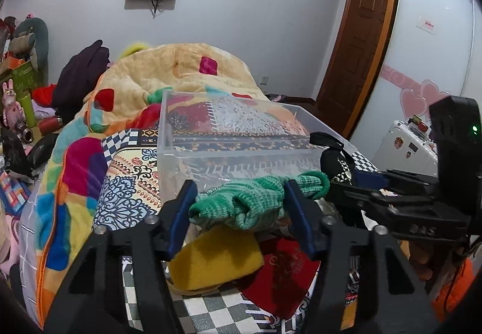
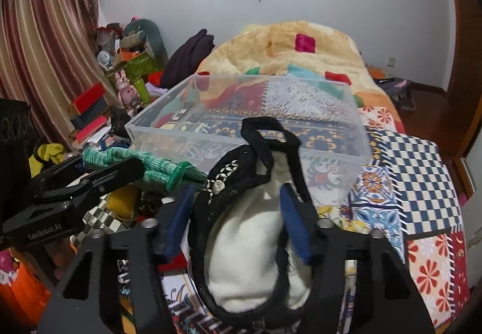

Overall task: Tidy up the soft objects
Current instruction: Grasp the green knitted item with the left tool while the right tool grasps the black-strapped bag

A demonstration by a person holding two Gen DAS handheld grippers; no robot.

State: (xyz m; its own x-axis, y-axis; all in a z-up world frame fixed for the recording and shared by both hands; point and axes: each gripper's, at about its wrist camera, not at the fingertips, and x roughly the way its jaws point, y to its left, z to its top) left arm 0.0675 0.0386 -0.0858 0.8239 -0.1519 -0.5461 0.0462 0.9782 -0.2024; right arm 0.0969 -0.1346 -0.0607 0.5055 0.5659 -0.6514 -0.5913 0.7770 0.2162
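On left gripper (image 2: 87, 180) body, "GenRobot.AI" lettering.

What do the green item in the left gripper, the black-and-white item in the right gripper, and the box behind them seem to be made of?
Green item: knitted yarn, probably wool or acrylic; ribbed stitches show, matte.
Black-and-white item: soft fabric, a white fleecy-looking inside with black trim and pale embroidery or beading; fibre unclear.
Box: clear rigid plastic, glossy; the patterned bedding shows through its walls.

One clear bin (image 1: 241, 135); one green glove (image 1: 253, 201); one black-white pouch (image 2: 250, 243); one yellow cloth (image 1: 217, 255).
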